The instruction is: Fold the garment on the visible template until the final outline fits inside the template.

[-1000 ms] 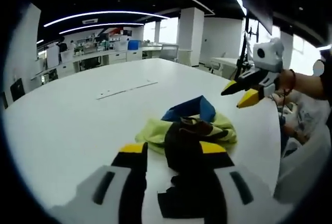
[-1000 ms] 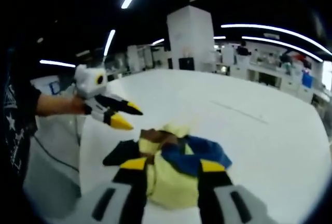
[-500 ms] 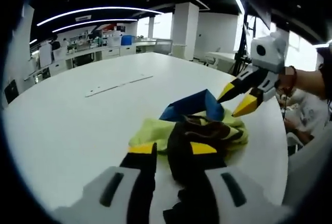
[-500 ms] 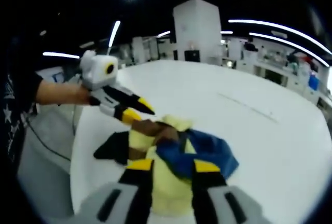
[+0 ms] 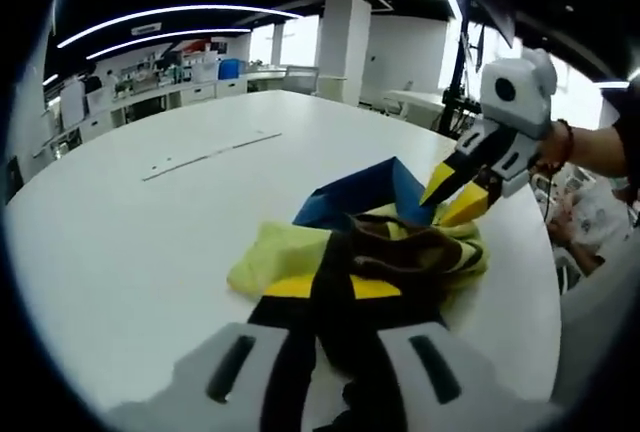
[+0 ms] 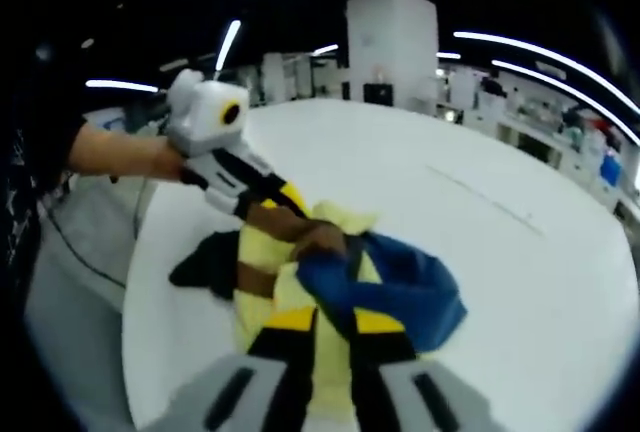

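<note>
Garment (image 5: 380, 237): a crumpled heap of yellow-green, blue, black and brown cloth was seen lying bunched on the white round surface (image 5: 150, 222), near its edge; no part of it was spread flat.

Template: a faint pale strip (image 5: 210, 152) was seen on the surface well beyond the garment; whether it marked the template could not be told, and no outline was made out around the cloth.

Left claw (image 5: 335, 287): its yellow-tipped jaws were drawn close together on a black fold of the garment; a second earlier they had been set wider, with the cloth lying just ahead of them. In the right gripper view the left claw (image 6: 285, 207) was seen pressed into the heap's brown and yellow folds.

Right claw (image 6: 335, 322): its jaws were narrowed around the yellow and blue cloth; in the left gripper view the right claw (image 5: 455, 192) was met at the blue flap, whereas a second earlier it had been held in the air well clear of the heap.

Change: both claws had been brought down onto opposite sides of the bundle and closed.

Meaning: the folding was judged barely begun; the garment would first need lifting and spreading before any fold could be laid.

Risk: bunched layers may be pinched together, so the cloth may not open cleanly.
</note>
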Demonstrator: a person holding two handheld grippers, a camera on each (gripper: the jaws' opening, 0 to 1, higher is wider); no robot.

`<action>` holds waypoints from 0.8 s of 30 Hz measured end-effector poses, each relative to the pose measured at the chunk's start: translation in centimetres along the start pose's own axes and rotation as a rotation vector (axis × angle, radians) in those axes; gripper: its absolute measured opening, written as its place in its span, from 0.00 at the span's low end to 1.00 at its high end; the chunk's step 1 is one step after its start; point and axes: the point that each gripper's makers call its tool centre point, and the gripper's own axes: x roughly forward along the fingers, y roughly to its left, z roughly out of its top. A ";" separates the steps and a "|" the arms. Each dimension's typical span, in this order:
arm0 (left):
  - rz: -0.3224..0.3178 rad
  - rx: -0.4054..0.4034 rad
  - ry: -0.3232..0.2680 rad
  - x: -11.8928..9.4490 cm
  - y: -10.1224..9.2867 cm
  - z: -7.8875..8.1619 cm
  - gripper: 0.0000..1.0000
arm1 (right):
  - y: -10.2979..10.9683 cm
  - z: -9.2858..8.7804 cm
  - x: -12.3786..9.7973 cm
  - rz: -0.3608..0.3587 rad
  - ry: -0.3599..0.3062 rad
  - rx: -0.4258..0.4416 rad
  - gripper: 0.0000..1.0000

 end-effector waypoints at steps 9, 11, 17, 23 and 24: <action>0.012 -0.019 -0.001 -0.8 0.3 -0.1 0.00 | -0.2 0.1 -0.1 -0.016 -0.005 -0.020 0.00; 0.016 -0.020 -0.009 -1.3 0.4 0.2 0.00 | -0.2 0.3 -0.3 -0.019 -0.012 -0.023 0.00; 0.020 -0.001 -0.030 -2.4 0.2 1.1 0.00 | -0.5 1.5 -1.3 -0.028 -0.058 -0.023 0.00; 0.052 0.015 -0.059 -4.0 0.3 2.0 0.00 | -1.2 3.2 -3.3 -0.058 -0.124 0.014 0.00; 0.052 0.015 -0.059 -4.1 0.3 2.1 0.00 | -1.7 3.1 -3.5 -0.063 -0.129 0.022 0.00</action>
